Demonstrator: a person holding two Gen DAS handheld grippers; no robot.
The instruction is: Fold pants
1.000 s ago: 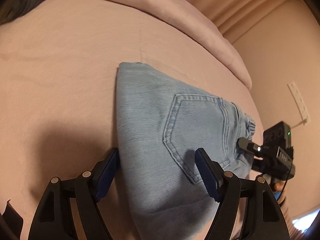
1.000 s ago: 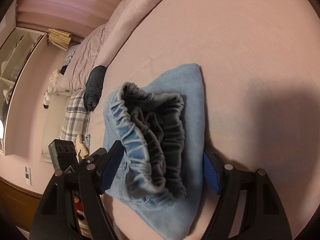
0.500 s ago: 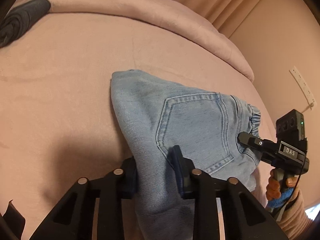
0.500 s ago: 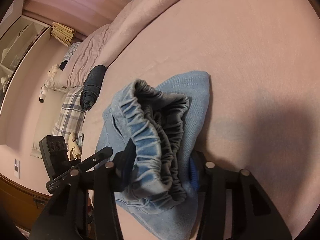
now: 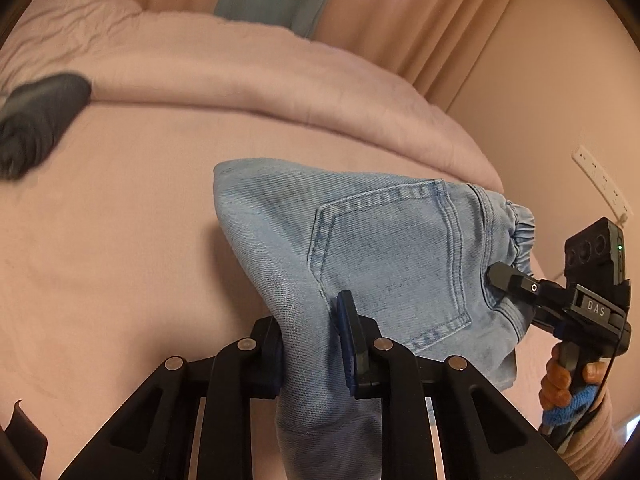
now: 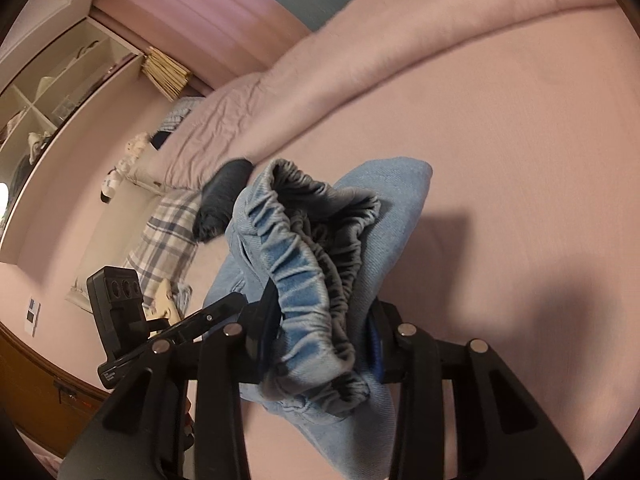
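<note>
The pink bed (image 5: 120,240) spreads beneath and ahead of both claws, its rolled duvet (image 5: 260,76) beyond them. The folded light-blue pants (image 5: 384,248) hang bunched between the two claws, partly lifted off the bed. The left claw (image 5: 310,344) has just been closing and pinches a folded denim edge. The right claw (image 6: 320,340) has just been closing and pinches the gathered elastic waistband (image 6: 308,264)
</note>
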